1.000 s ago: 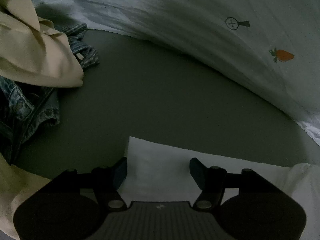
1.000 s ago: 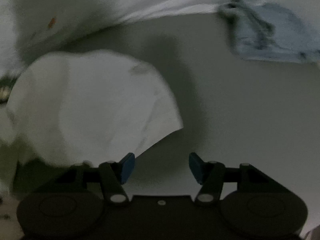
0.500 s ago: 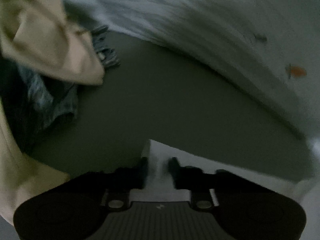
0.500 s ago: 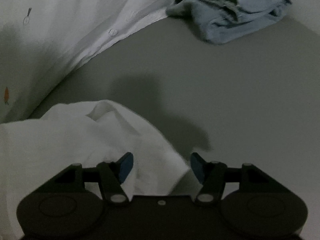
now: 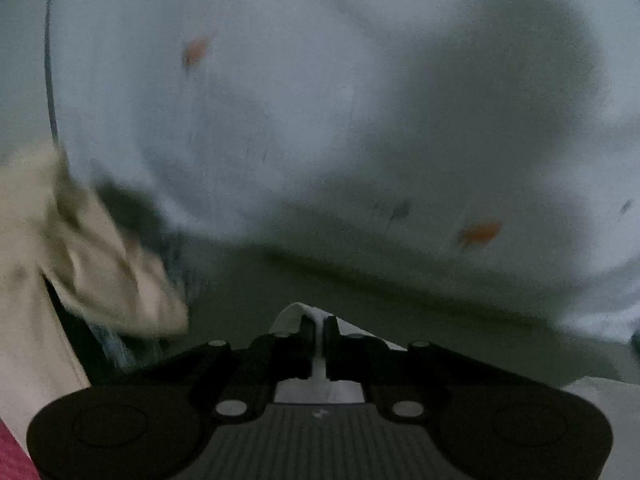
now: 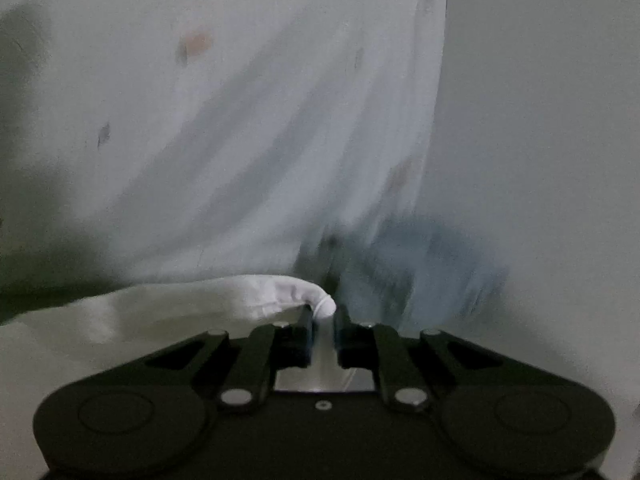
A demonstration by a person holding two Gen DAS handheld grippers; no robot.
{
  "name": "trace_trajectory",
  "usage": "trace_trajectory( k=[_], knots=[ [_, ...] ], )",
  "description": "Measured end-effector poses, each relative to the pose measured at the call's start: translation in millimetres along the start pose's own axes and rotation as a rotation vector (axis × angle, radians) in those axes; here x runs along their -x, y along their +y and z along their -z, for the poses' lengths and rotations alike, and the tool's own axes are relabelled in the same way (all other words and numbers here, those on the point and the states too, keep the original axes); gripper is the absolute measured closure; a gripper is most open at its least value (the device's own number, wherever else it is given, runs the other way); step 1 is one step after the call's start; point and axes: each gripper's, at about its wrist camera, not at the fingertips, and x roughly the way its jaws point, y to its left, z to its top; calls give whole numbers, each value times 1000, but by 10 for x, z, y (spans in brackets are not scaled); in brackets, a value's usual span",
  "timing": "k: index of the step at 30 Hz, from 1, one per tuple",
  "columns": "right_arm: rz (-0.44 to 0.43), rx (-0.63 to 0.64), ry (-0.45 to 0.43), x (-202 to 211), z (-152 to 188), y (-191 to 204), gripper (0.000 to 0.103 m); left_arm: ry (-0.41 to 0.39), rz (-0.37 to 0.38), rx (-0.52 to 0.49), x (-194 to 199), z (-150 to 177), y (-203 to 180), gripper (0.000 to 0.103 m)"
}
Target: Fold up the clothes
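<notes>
No legible brand, label or writing in either view (heavy blur). White garment [image 5: 320, 318]: near centre, one edge pinched in each tool. Left gripper [image 5: 319, 336]: jaws clenched on the cloth, open a second ago. Right gripper [image 6: 323, 322]: jaws have just been closing, now grasping a rolled fold [image 6: 280, 292]. Carrot-print sheet [image 5: 320, 100] now fills the far field; formerly further off. Beige clothing [image 5: 80, 240]: left. Blue garment [image 6: 432, 260]: far right.
</notes>
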Motion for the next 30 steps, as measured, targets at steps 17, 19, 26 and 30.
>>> trace_trajectory(
  k=[17,19,26,30],
  knots=[
    [315,-165,-505,1184,-773,-2048,91,-518,-300,26,2150,-416,-57,98],
    [286,-175,-405,1085,-627,-2230,90,-458,-301,57,2083,-264,-40,98],
    [79,-174,371,192,504,-2119,87,-161,-284,98,1632,508,-205,98],
    [60,-143,385,216,655,-1863,76,-70,-297,149,1550,803,-209,98]
  ],
)
